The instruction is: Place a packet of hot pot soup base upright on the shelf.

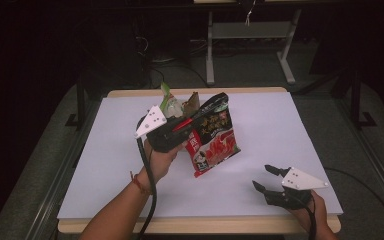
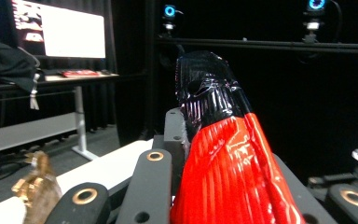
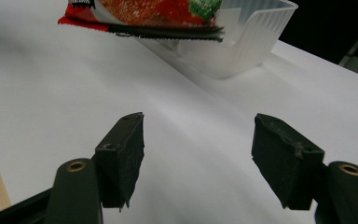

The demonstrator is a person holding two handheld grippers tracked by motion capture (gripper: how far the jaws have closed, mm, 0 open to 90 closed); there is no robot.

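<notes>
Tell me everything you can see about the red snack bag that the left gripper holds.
The red snack bag is a glossy, crinkled plastic packet, red with a black top edge, printed lettering and a food picture. The left gripper is shut on its upper part, so it hangs tilted above the white table, not resting on it. In the right gripper view its serrated bottom seam hangs in front of a clear plastic tray.

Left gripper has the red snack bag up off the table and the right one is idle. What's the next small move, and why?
Probably carry the red snack bag a little toward the clear plastic tray and lower it in. The left gripper is shut on the bag's top edge, and the bag hangs clear of the white table, its bottom seam just over the tray's rim. The right gripper, open and empty, can wait.
</notes>
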